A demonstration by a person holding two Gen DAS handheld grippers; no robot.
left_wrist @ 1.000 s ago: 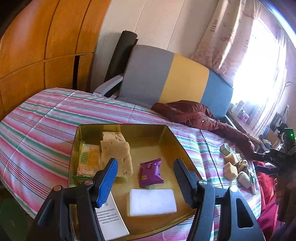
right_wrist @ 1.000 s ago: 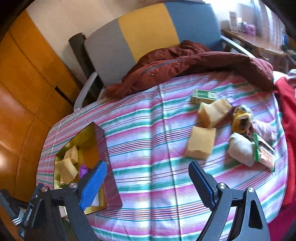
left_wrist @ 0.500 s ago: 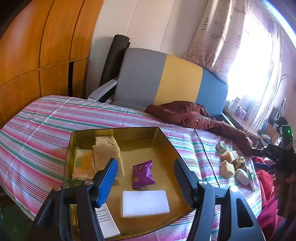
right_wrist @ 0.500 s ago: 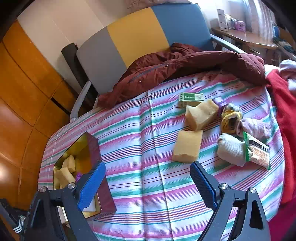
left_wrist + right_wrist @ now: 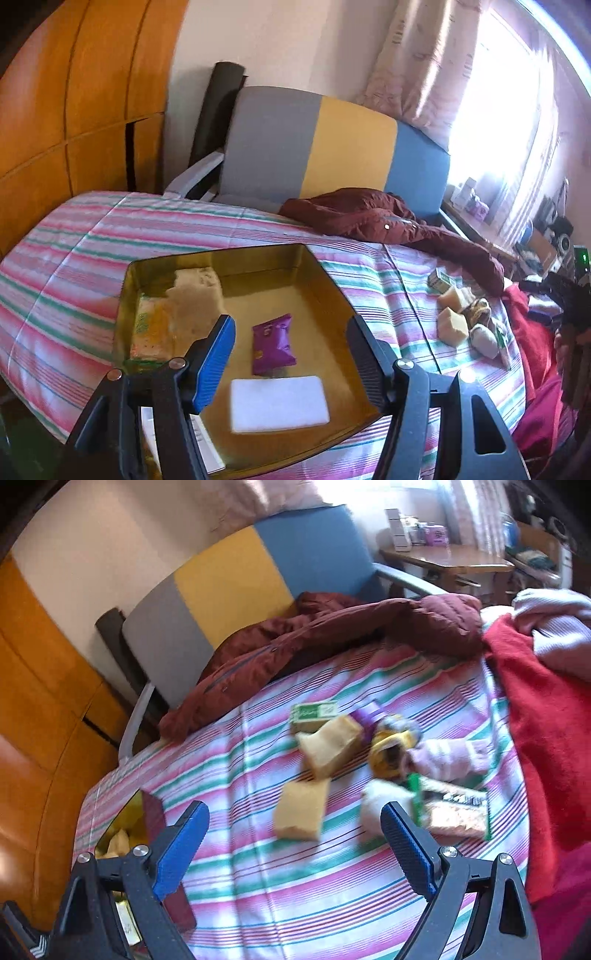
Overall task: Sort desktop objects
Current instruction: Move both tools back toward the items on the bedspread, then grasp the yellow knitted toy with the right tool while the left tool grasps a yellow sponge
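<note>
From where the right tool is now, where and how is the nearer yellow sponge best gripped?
Grip the nearer sponge across its two side faces, coming from above. It lies flat on the cloth, apart from the other things, so both sides look free.

We can read no text here. The green box [image 5: 314, 713] on the bed carries pale lettering, the leaflet [image 5: 207, 443] in the tin [image 5: 317, 273] has fine print, and the purple packet [image 5: 272, 344] bears a small mark, all too blurred.
</note>
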